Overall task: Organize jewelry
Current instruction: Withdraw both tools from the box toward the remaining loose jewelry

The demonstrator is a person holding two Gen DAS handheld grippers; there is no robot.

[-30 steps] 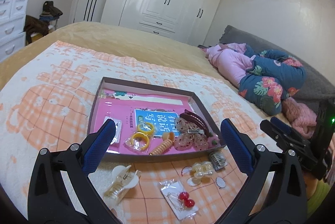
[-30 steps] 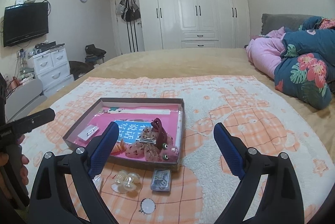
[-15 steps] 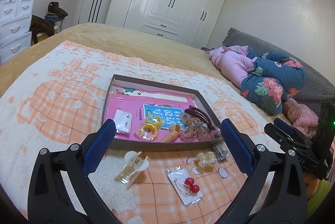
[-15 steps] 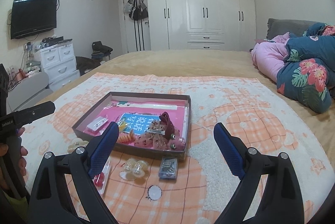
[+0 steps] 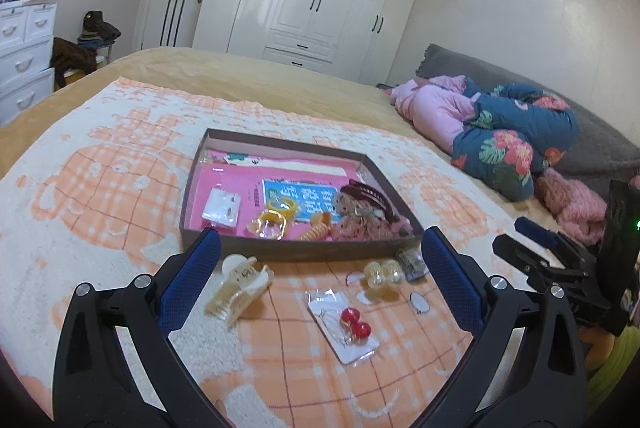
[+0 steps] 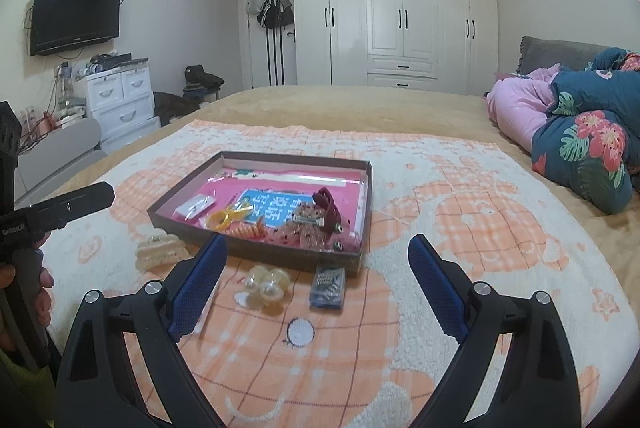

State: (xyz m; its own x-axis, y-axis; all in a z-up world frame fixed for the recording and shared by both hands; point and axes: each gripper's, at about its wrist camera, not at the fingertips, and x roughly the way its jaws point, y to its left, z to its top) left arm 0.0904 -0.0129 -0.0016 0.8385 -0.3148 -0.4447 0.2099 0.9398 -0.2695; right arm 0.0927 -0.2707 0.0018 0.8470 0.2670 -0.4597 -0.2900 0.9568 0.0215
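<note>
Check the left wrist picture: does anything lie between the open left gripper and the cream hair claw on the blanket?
Nothing visible does. The cream hair claw lies on bare blanket just ahead of the left gripper, close to its left finger, outside the box.

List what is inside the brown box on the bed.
The box holds a small white packet, yellow rings, an orange coil, speckled clips and a dark red clip. Its pink lining hides whatever lies beneath.
</note>
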